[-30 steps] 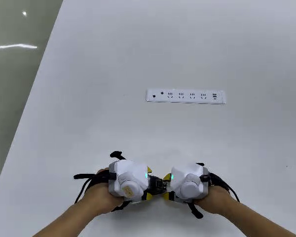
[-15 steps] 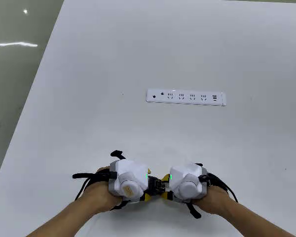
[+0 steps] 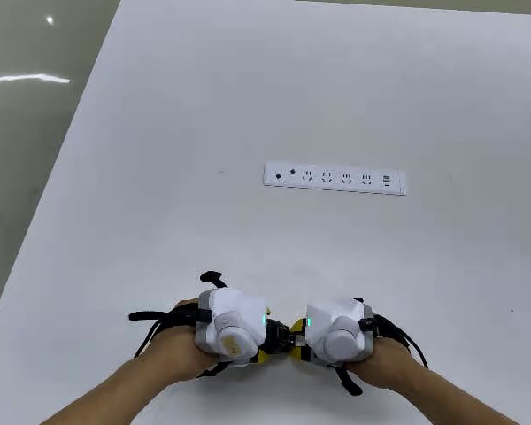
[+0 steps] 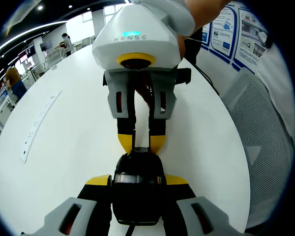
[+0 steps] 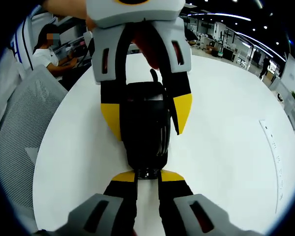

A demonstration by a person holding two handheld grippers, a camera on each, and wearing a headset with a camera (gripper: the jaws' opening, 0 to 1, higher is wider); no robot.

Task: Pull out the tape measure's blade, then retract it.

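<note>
The left gripper (image 4: 137,181) clamps the black tape measure (image 5: 146,130), which sits at the near edge of the white table (image 3: 248,106). The right gripper (image 5: 147,177) faces it, jaws closed on the blade tip (image 5: 147,172) at the case.

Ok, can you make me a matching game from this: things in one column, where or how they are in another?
1 power strip
2 tape measure
3 left gripper
4 right gripper

a clamps the tape measure's sides
b lies apart, farther up the table
c pinches the tape measure's front end
d black, between both grippers

Pairs: 1-b, 2-d, 3-a, 4-c
</note>
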